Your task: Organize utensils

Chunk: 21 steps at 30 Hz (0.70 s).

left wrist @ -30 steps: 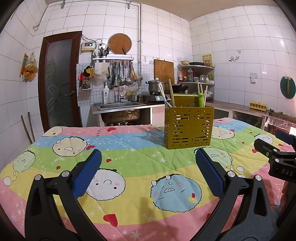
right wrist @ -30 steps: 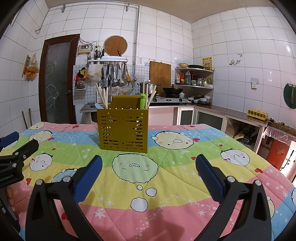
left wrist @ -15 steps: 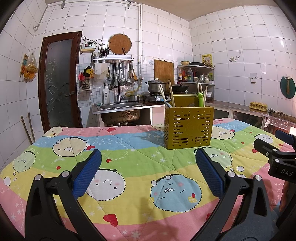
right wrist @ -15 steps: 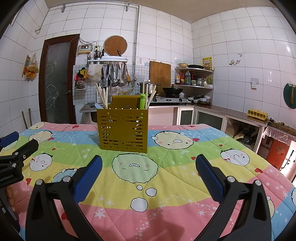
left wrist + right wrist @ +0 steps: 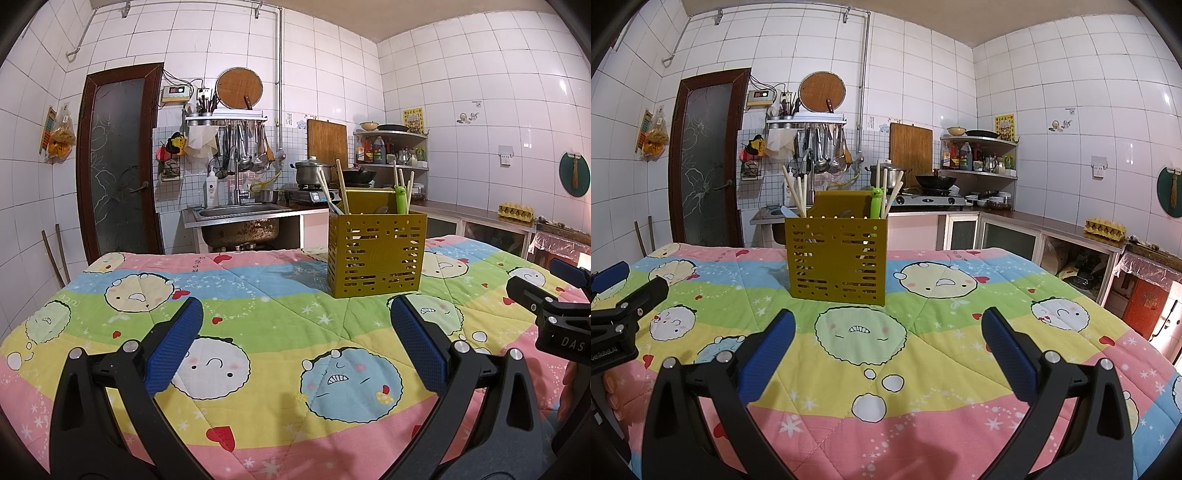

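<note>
A mustard-yellow perforated utensil holder [image 5: 376, 256] [image 5: 837, 258] stands upright on the table beyond both grippers. Wooden chopsticks [image 5: 341, 188] [image 5: 798, 190] and a green frog-topped utensil [image 5: 400, 197] [image 5: 875, 201] stick up out of it. My left gripper [image 5: 295, 334] hovers low over the quilt, open, nothing between its blue pads. My right gripper [image 5: 888, 336] is likewise open and holds nothing, facing the holder. Each gripper shows at the edge of the other's view: the right gripper [image 5: 554, 314] and the left gripper [image 5: 617, 317].
A colourful cartoon quilt [image 5: 258, 306] [image 5: 942, 332] covers the table. Behind it are a steel sink [image 5: 240, 218], a rack of hanging utensils [image 5: 243, 147], a stove with a pot [image 5: 310, 173] and wok [image 5: 934, 181], shelves and a door [image 5: 118, 162].
</note>
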Each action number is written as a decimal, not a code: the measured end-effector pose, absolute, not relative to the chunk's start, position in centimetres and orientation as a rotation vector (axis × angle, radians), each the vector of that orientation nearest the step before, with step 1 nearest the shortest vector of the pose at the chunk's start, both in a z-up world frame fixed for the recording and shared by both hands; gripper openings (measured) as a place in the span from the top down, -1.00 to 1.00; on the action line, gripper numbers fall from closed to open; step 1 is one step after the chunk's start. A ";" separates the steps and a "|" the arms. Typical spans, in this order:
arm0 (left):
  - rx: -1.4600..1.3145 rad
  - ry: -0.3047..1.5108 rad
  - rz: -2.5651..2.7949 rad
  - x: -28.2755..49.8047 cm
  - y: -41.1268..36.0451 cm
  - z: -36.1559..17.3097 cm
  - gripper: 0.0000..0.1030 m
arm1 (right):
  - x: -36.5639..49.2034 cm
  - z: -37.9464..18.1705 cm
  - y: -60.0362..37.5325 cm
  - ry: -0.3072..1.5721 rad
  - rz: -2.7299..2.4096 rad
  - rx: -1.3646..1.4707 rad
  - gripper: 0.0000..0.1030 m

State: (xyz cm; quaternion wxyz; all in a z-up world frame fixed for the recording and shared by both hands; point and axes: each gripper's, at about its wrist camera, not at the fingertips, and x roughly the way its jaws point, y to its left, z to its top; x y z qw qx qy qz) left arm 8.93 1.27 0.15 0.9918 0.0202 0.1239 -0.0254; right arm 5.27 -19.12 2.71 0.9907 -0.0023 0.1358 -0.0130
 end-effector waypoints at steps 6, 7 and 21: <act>0.043 0.241 -0.052 8.8 1.1 0.2 -0.91 | 5.3 2.7 -19.1 0.272 -0.026 -0.005 -0.91; 0.043 0.241 -0.052 8.8 1.1 0.2 -0.91 | 5.3 2.7 -19.1 0.272 -0.026 -0.005 -0.91; 0.040 0.241 -0.052 8.7 1.1 0.2 -0.91 | 5.3 2.7 -19.3 0.275 -0.027 -0.004 -0.91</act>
